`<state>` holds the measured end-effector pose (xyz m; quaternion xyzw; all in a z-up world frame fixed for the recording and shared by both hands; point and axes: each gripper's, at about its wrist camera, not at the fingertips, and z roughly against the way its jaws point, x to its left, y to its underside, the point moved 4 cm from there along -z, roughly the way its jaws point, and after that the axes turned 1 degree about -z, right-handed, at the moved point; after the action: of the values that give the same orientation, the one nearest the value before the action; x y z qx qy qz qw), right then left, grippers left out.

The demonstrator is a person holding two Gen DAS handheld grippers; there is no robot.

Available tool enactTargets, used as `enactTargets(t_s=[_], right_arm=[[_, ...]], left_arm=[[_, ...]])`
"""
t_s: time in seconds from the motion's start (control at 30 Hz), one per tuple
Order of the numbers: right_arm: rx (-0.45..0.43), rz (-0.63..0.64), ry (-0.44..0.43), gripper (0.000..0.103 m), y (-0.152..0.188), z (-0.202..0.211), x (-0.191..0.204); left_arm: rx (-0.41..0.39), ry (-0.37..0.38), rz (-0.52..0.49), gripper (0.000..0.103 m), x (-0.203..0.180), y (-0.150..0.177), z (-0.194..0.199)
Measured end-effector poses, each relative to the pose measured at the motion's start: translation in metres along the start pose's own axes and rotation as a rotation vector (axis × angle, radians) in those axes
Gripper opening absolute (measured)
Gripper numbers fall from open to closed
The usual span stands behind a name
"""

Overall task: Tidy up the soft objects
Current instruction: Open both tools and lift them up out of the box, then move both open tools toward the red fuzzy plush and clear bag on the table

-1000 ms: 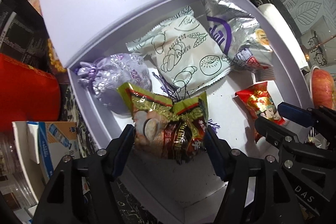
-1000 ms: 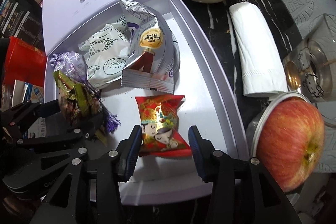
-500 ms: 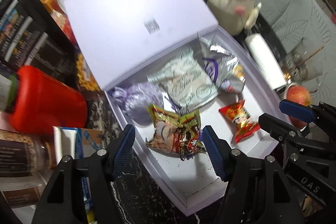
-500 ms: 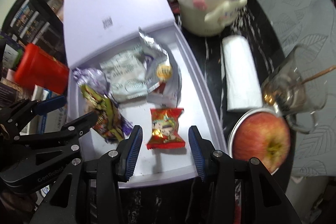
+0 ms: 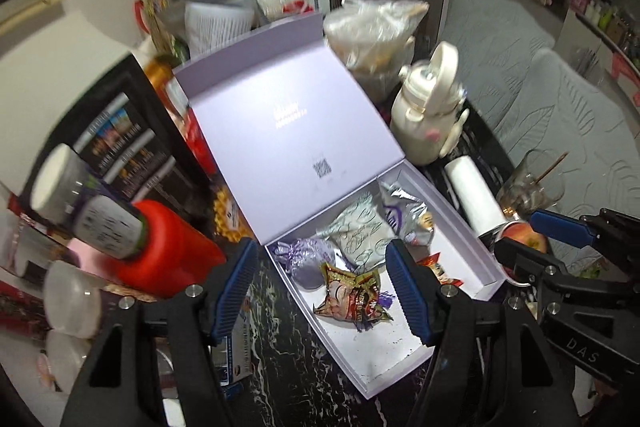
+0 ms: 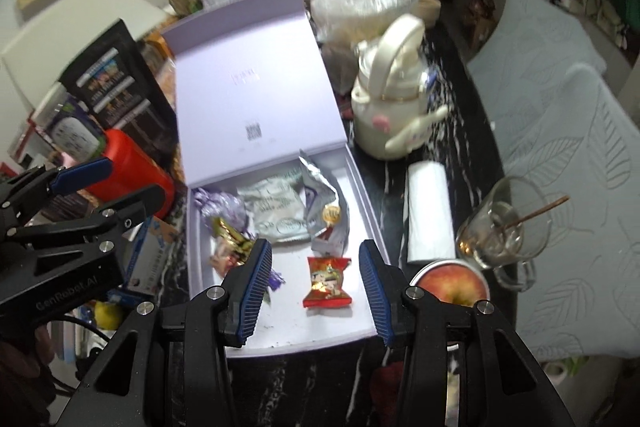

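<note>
A cluttered dark marble table [image 6: 472,147] is seen from above by two handheld grippers.

At far left, a red canister [image 5: 168,255] and dark printed boxes [image 6: 116,95] are crowded against the side of an open lilac box [image 5: 476,247]. Its lid [image 5: 280,131] is propped up behind it, so the tray is left reachable from the near side and from above.

The left gripper [image 5: 322,291] is held above the near left corner of the tray, jaws parted and nothing between them. Below it, on the box floor, a green and brown snack packet [image 5: 352,297] is laid beside a lilac drawstring pouch [image 5: 304,255]. Behind these, a pale bread wrapper [image 5: 360,235] and a silver foil bag [image 6: 322,211] are leaned toward the lid hinge. The soft things appear to be gathered inside the box, which suggests the sorting is well advanced.

The right gripper [image 6: 316,287] is held over the near right part of the tray, jaws apart and empty. A red candy packet [image 6: 328,283] is framed between its fingers but is lying flat on the box floor, untouched.

To the right of the box, a cream kettle-shaped jug [image 6: 392,111], a rolled white cloth [image 6: 428,211], an apple [image 6: 450,285] and a glass mug [image 6: 504,231] are set close along the tray's wall, so approach from that side is cramped.
</note>
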<state>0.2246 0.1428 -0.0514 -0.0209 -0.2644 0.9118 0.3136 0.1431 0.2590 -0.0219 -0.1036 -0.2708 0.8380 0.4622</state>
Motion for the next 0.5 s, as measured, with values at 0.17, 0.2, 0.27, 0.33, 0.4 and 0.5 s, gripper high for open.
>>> enactTargets(t_s=[0.17,0.2,0.27,0.33,0.4,0.5], right_arm=[[-0.061,0.022,0.010,0.045,0.001,0.032,0.008],[-0.074,0.027,0.013,0.045,0.002,0.039,0.009],[-0.095,0.033,0.018,0.045,0.005,0.050,0.012],[-0.114,0.036,0.023,0.045,0.010,0.062,0.014],[-0.132,0.039,0.033,0.051,0.016,0.073,0.015],[-0.167,0.042,0.049,0.060,0.024,0.090,0.017]], left_arm=[[-0.055,0.006,-0.004,0.066,-0.002,0.001,0.035],[-0.063,0.006,-0.004,0.066,-0.002,0.002,0.041],[-0.079,0.008,-0.003,0.066,-0.004,0.006,0.052],[-0.091,0.006,-0.007,0.067,-0.005,0.010,0.062],[-0.099,0.003,-0.008,0.072,-0.006,0.014,0.068],[-0.103,0.001,-0.006,0.072,-0.007,0.024,0.079]])
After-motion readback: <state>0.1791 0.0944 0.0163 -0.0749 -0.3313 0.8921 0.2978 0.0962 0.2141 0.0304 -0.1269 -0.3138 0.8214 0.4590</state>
